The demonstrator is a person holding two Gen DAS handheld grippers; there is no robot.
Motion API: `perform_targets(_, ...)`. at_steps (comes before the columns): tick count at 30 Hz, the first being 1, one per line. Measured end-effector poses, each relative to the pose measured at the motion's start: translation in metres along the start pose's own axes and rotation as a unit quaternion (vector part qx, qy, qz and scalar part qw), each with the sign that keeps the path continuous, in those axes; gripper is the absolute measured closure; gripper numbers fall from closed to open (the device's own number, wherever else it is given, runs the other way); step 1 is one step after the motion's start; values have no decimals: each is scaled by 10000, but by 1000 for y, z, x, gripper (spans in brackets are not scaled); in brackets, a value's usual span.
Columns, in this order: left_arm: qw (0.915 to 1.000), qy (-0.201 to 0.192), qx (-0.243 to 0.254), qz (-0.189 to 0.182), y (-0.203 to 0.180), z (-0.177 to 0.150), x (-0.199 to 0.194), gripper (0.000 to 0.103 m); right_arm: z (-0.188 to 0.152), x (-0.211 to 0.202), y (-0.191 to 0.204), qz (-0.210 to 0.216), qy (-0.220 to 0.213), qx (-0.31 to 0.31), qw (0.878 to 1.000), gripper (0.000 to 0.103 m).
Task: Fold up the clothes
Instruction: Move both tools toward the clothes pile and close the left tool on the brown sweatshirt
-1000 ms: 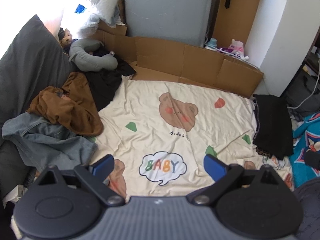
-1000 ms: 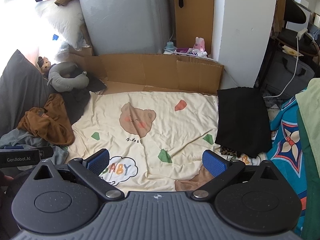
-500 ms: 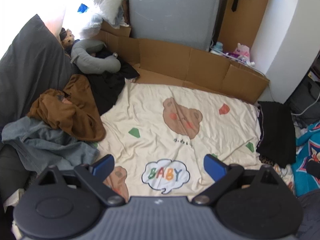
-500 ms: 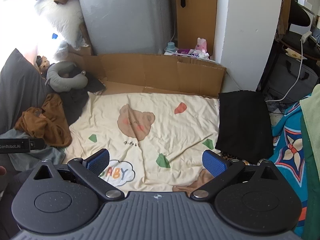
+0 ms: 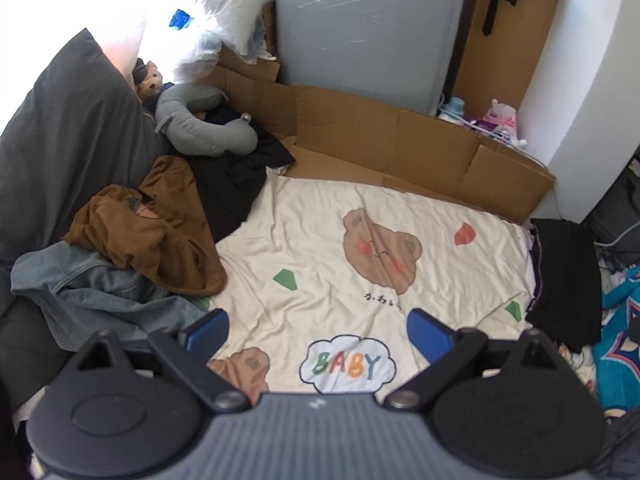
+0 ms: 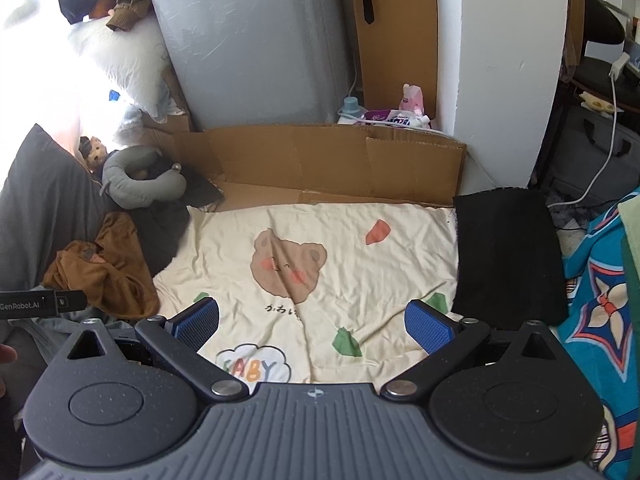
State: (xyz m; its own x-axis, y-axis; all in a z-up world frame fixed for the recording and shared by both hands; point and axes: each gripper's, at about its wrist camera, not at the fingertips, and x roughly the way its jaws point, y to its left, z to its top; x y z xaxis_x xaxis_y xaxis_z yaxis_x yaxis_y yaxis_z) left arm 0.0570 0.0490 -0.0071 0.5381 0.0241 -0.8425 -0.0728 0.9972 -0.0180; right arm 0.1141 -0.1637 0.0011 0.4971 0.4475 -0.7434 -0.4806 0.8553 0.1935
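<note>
Both cams pulled back; only R shows white cable [image 6: 600, 168].

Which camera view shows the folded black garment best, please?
The right wrist view: the black garment lies whole and flat beside the cream sheet, nearly all its outline visible. The left wrist view shows it squeezed at the right edge, foreshortened, its near end close behind the gripper.

Both my wrist cams look forward and down over my jaws, from above the near edge of the cream bear sheet [image 5: 320, 248]. Left cam sits further left, nearer the clothes pile [image 5: 132, 248]. Both views share sheet, cardboard wall [image 6: 336, 160], grey appliance [image 6: 256, 40].
</note>
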Motion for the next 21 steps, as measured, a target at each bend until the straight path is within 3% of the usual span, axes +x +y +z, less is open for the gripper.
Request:
perform_targets(10,9995,-161,-198,186,37,10,15,9,4,25,13,257,-72,-19,9996,1)
perform_targets(21,9941,-181,-783,735,105,18,59,11,13,81,24,603,16,-168,9980,2)
